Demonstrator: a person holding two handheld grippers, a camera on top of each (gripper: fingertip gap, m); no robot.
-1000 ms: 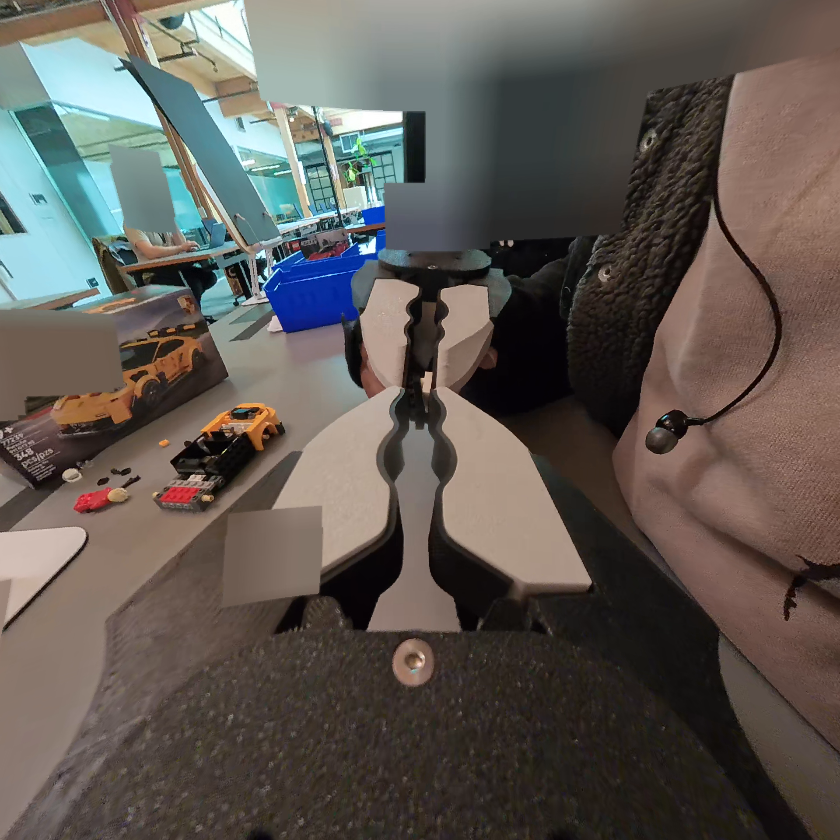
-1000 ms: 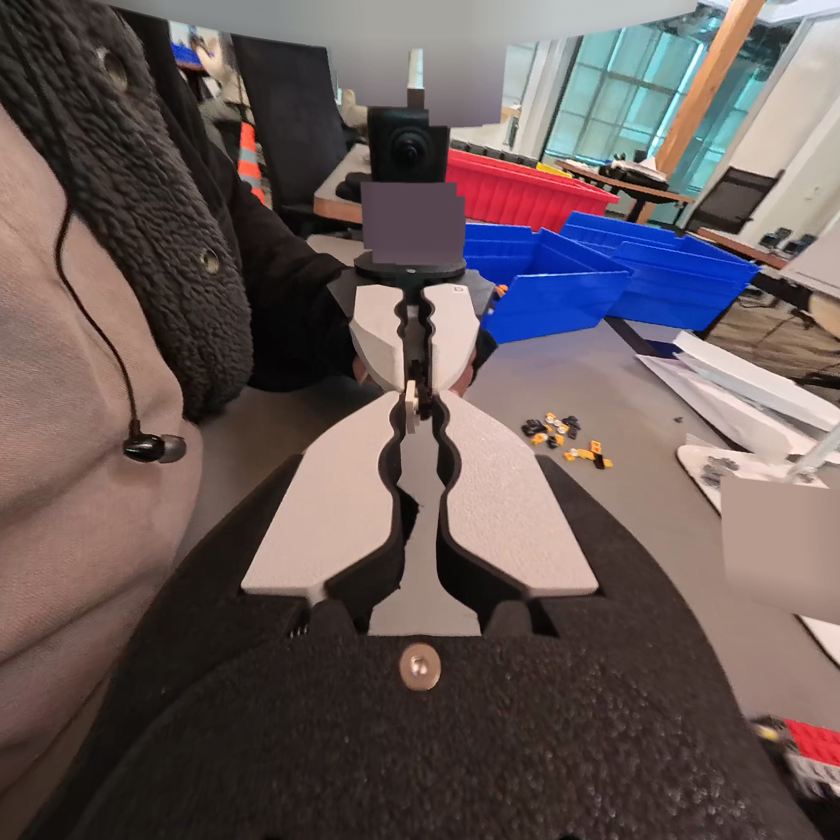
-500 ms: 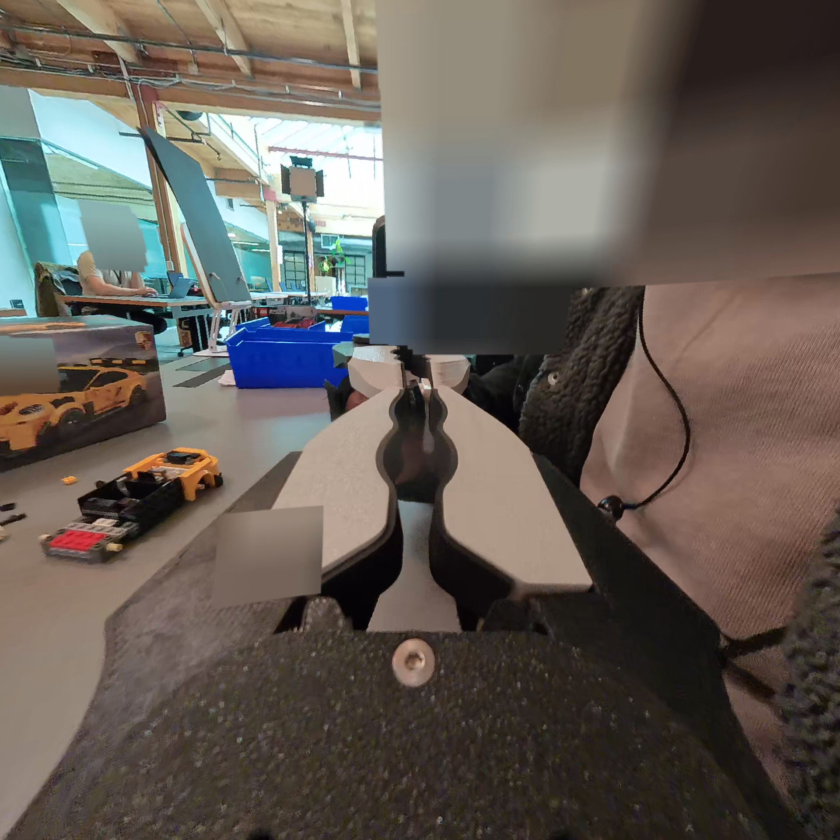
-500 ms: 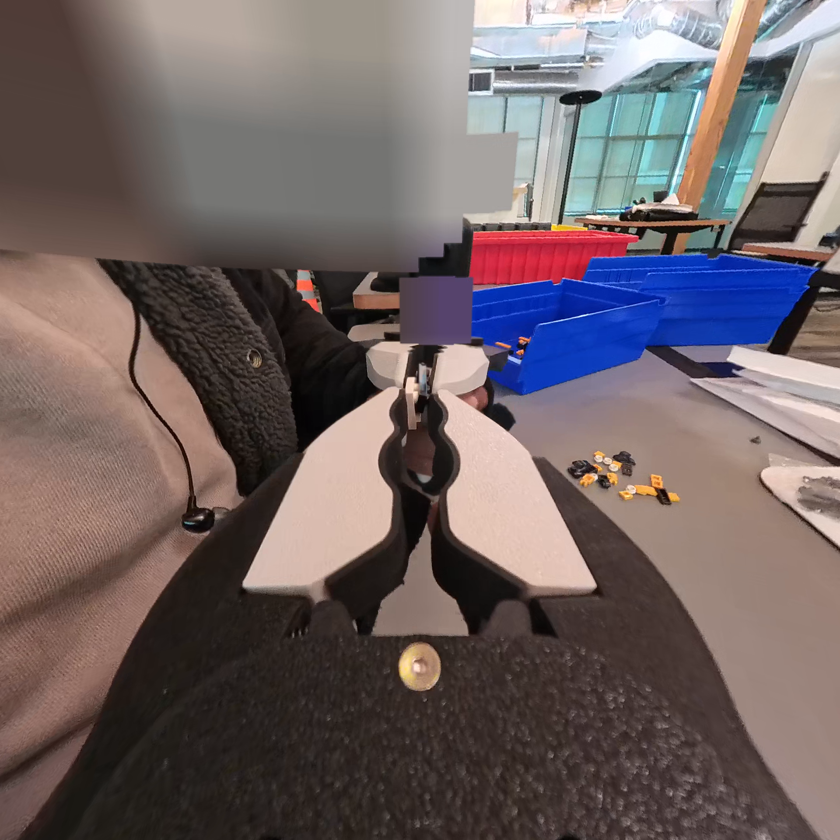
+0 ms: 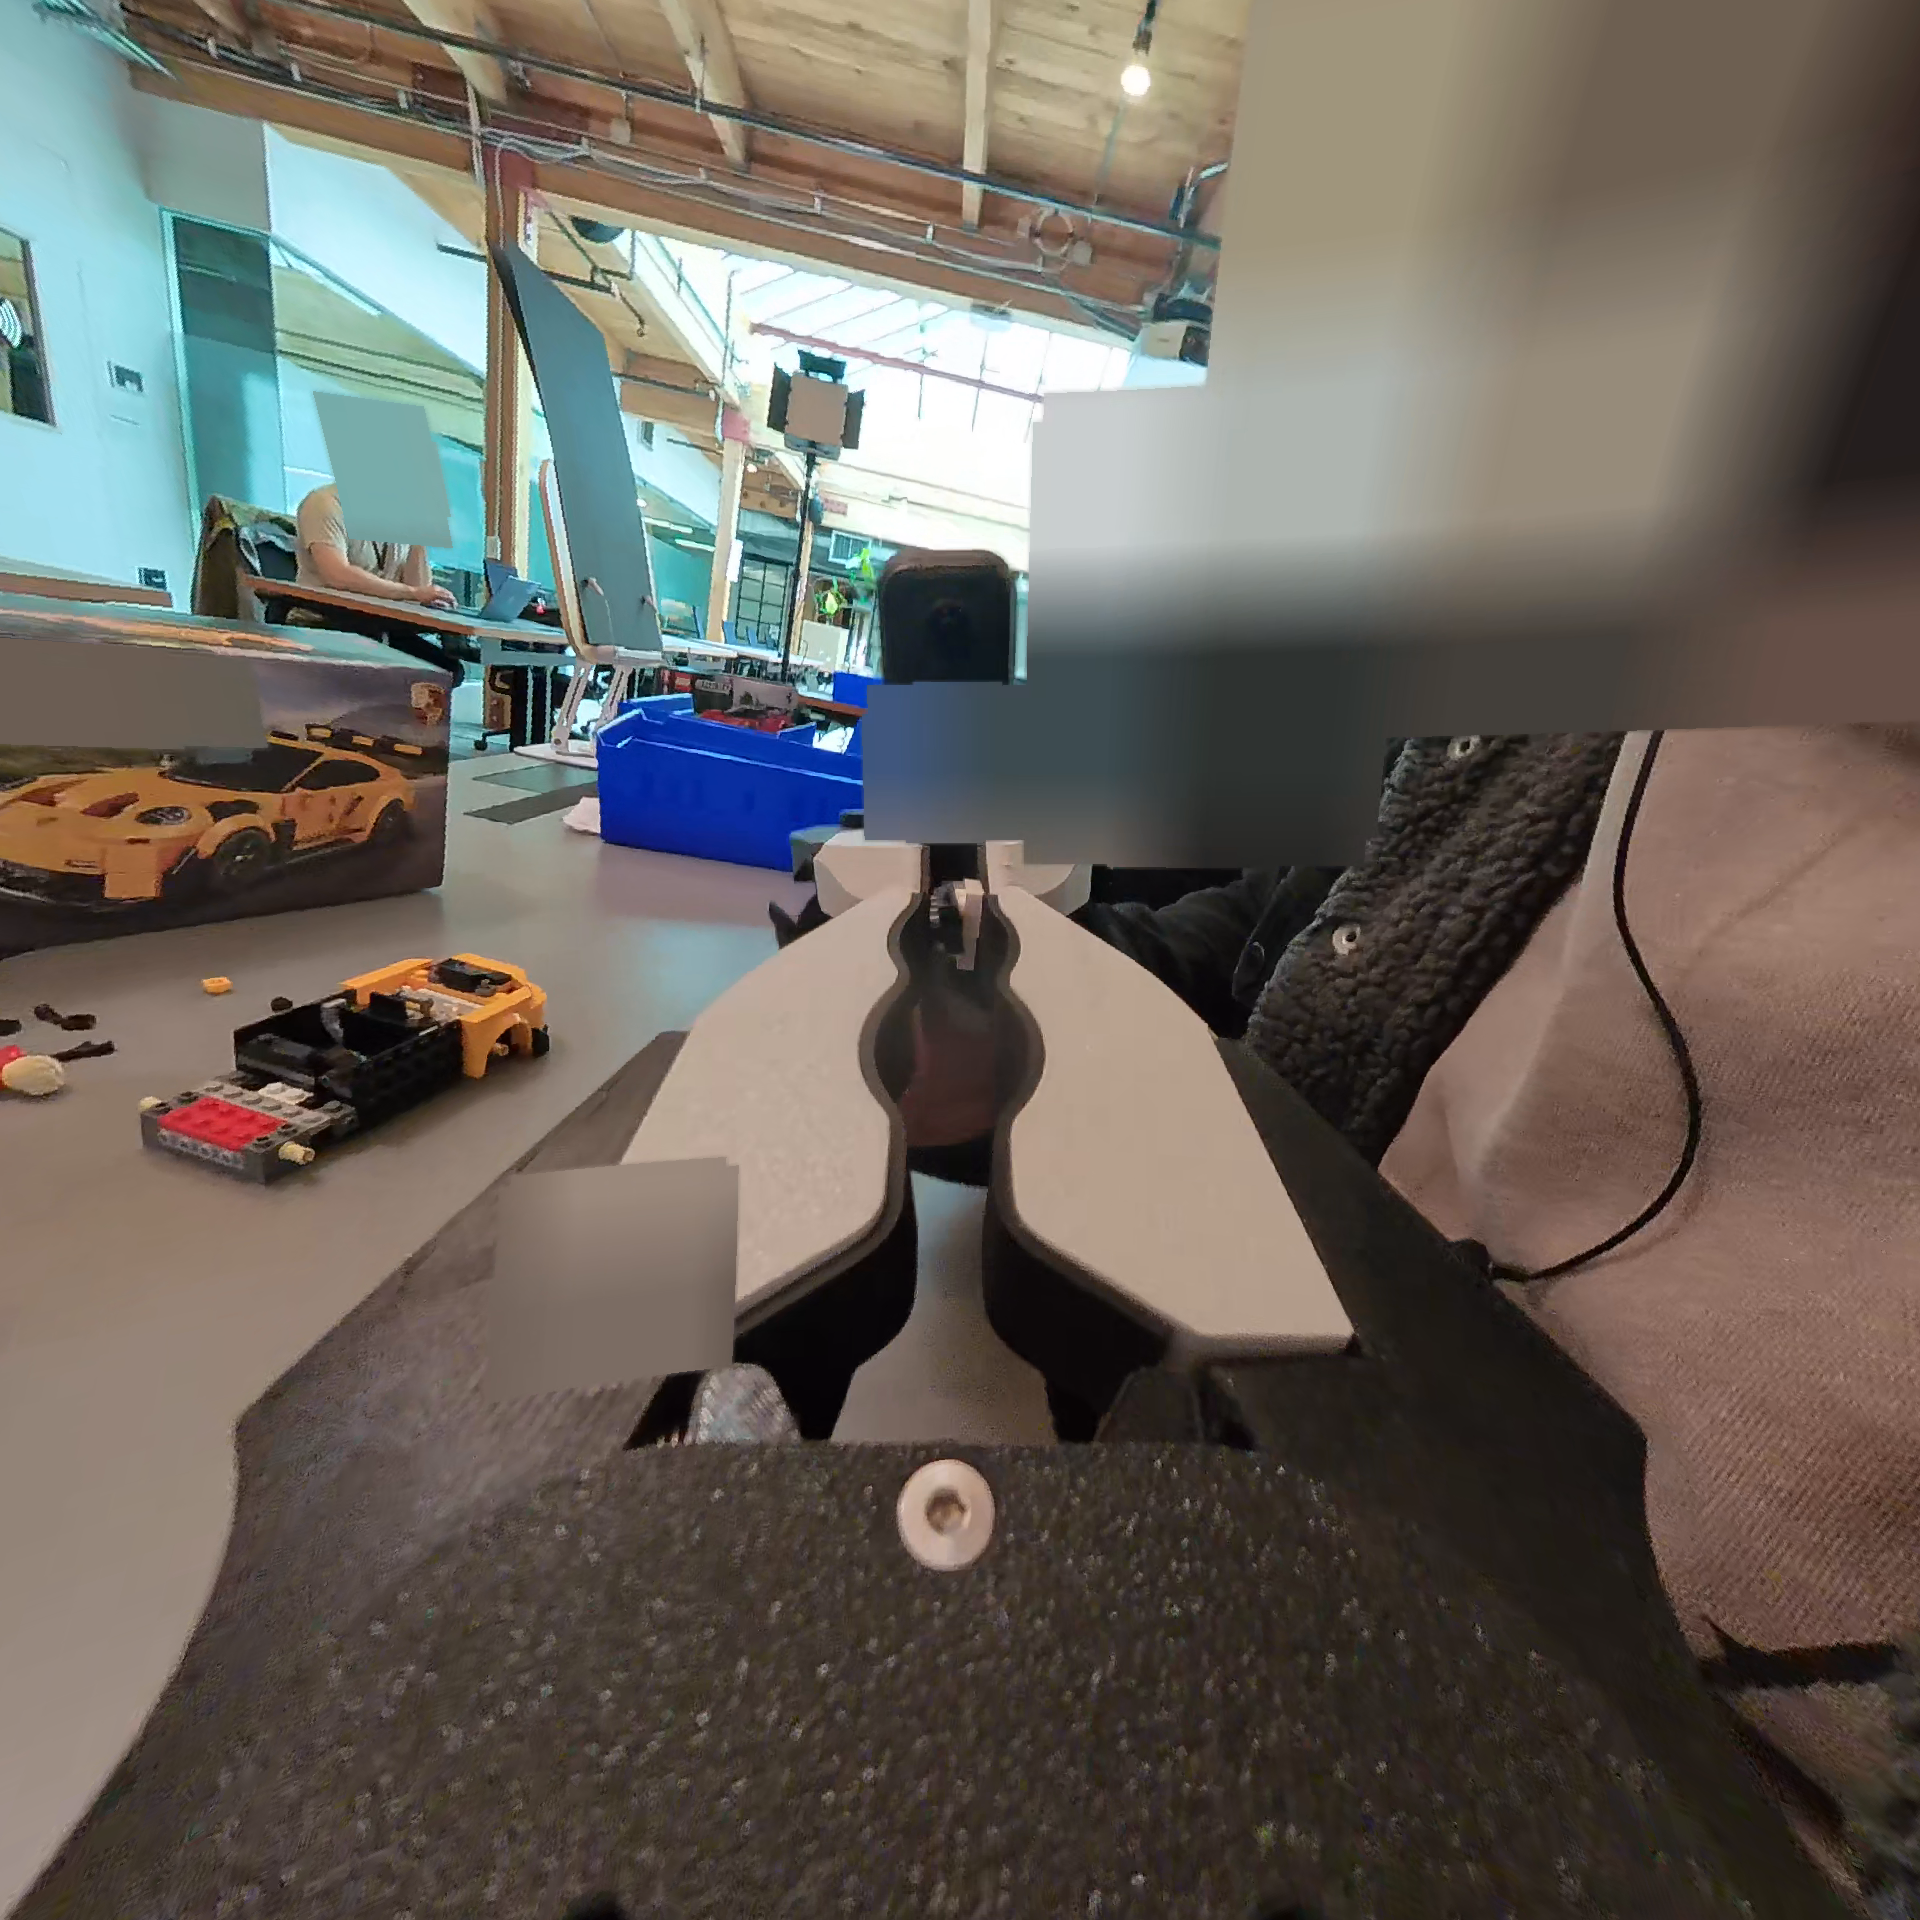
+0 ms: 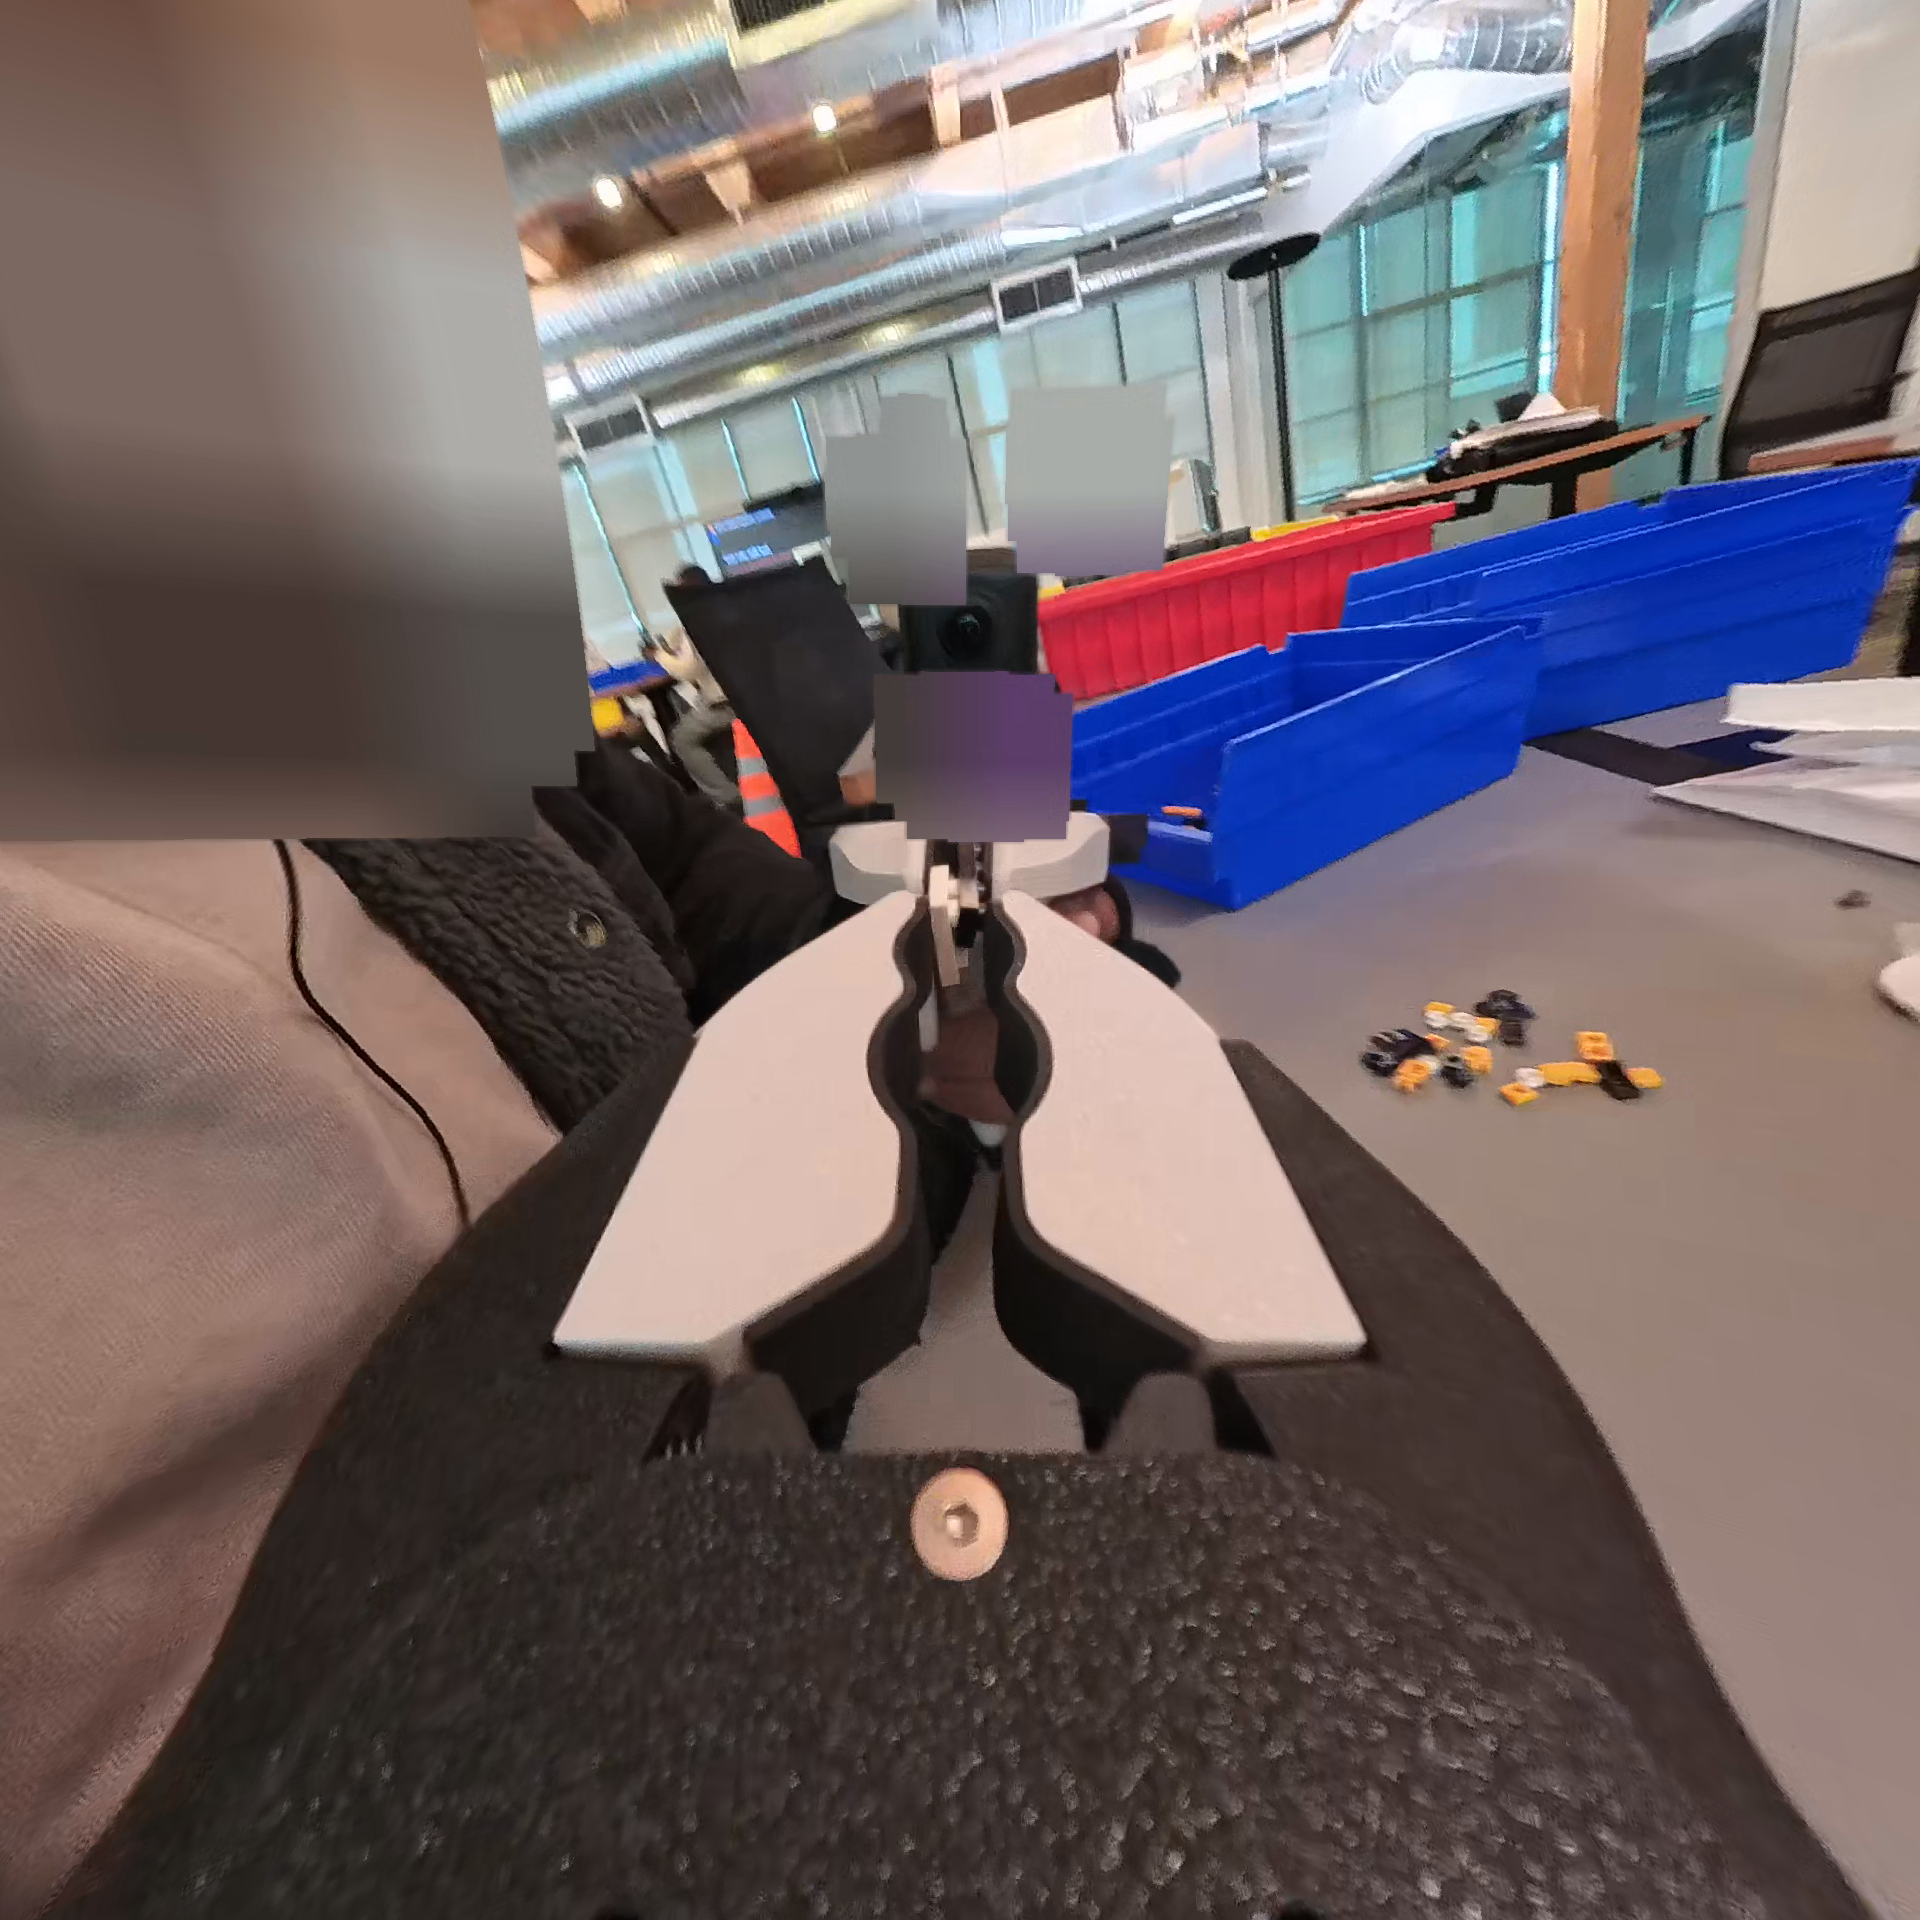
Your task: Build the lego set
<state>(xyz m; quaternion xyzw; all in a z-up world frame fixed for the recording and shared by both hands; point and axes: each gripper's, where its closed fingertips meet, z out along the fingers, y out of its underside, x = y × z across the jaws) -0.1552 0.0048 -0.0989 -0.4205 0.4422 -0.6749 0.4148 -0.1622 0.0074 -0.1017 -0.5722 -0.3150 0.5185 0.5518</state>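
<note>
My left gripper (image 5: 951, 906) is shut on a small black lego piece (image 5: 940, 920). My right gripper (image 6: 956, 914) is shut on a small white lego piece (image 6: 943, 930). The two grippers point at each other tip to tip, held above the table in front of the person's chest, and the two pieces meet between them. The white piece also shows in the left wrist view (image 5: 968, 920). A partly built car (image 5: 343, 1060), black with yellow and red parts, lies on the grey table (image 5: 156, 1299) to the left.
The set's box (image 5: 218, 800) stands at the far left, with small loose bits (image 5: 42, 1065) beside the car. A heap of yellow and black pieces (image 6: 1507, 1055) lies to the right. Blue bins (image 6: 1351, 748) and a red bin (image 6: 1226, 603) stand behind. The person's torso (image 5: 1714, 1039) is close by. The grippers are tip to tip, or close to it.
Both grippers have tilted up from looking down at the table to nearly level. They stay shut and tip to tip, with the pieces held between them.
</note>
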